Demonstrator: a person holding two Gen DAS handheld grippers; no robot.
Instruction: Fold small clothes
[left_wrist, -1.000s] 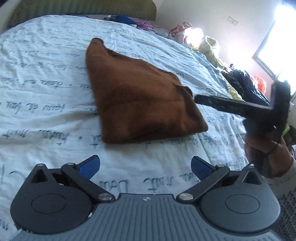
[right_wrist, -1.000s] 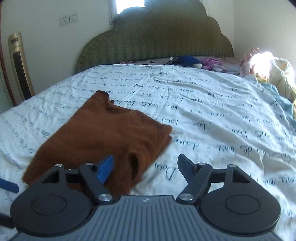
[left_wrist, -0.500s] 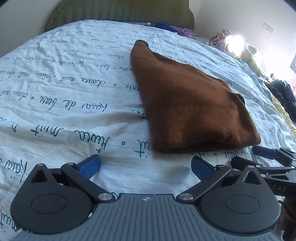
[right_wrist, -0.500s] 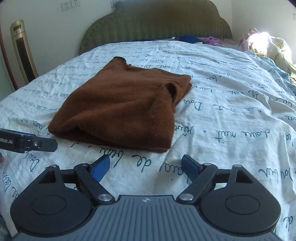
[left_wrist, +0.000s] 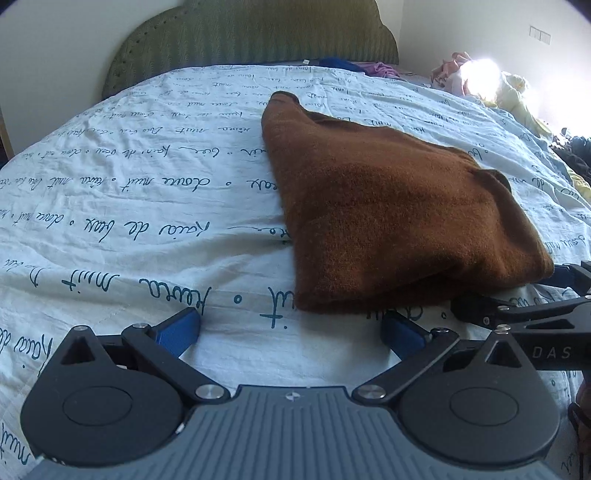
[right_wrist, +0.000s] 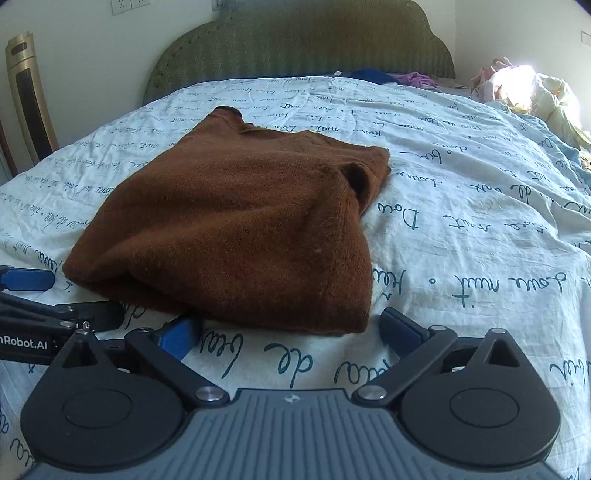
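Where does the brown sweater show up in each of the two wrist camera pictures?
Left wrist view: the brown sweater lies right of centre, its near edge just beyond the gripper.
Right wrist view: the brown sweater lies left of centre, near edge between the open fingers.
Shared landmark: the green headboard at the top.

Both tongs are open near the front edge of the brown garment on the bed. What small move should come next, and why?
Probably ease both tongs forward and down onto the near hem of the brown garment, one at each corner, then close. The right tongs, whose jaws have just been opening, and the left tongs stand open with nothing between them, just short of that edge, so neither grips cloth yet.
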